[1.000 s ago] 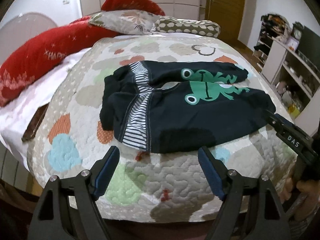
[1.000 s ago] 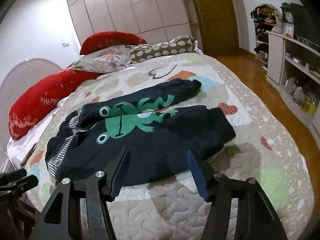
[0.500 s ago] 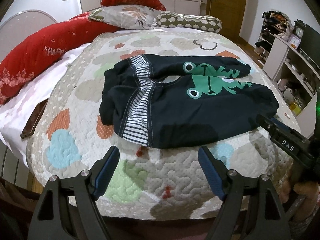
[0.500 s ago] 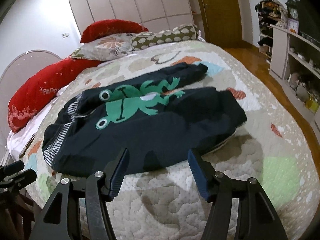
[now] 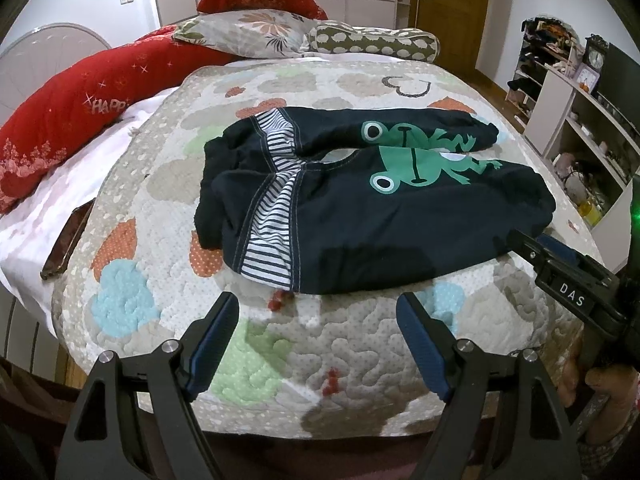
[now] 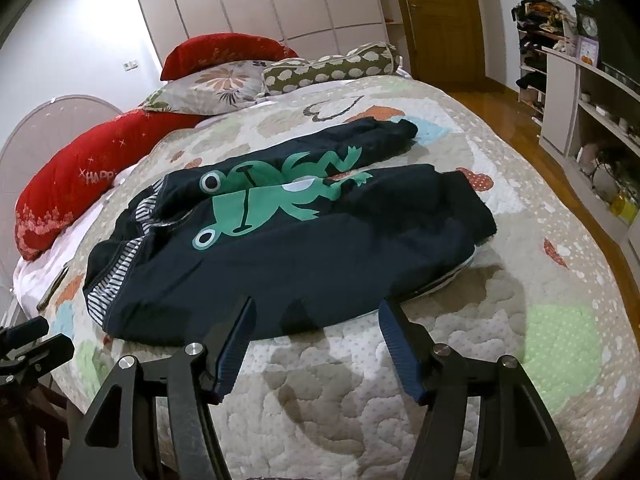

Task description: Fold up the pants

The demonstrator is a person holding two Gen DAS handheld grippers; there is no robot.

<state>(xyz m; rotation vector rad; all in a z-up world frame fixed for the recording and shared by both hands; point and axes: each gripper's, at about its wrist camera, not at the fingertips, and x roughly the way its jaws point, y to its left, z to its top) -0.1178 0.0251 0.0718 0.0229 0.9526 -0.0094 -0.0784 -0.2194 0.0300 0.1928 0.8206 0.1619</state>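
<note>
Fingers of both grippers stand apart and hold nothing: the left gripper (image 5: 318, 312) hangs over bare quilt (image 5: 360, 352) with its jaws wide, and the right gripper (image 6: 316, 318) has its jaws spread, having just opened a little further, its tips at the near hem of the pants (image 6: 296, 252) without pressing cloth. The dark pants, printed with a green frog (image 6: 272, 204), lie flat on the quilted bed, their long axis running roughly from nine o'clock to three o'clock in the left wrist view, striped waistband (image 5: 276, 220) toward nine and leg ends toward three. From the left fingers the near edge of the garment lies at twelve o'clock, a short way off; from the right fingers it lies at twelve o'clock and almost touching, so the right hand is judged the nearer. The right gripper enters the left view at four o'clock, beside the leg ends. Whether the right tips rest on the fabric or hover just above it cannot be told, and the underside of the pants is hidden.
</note>
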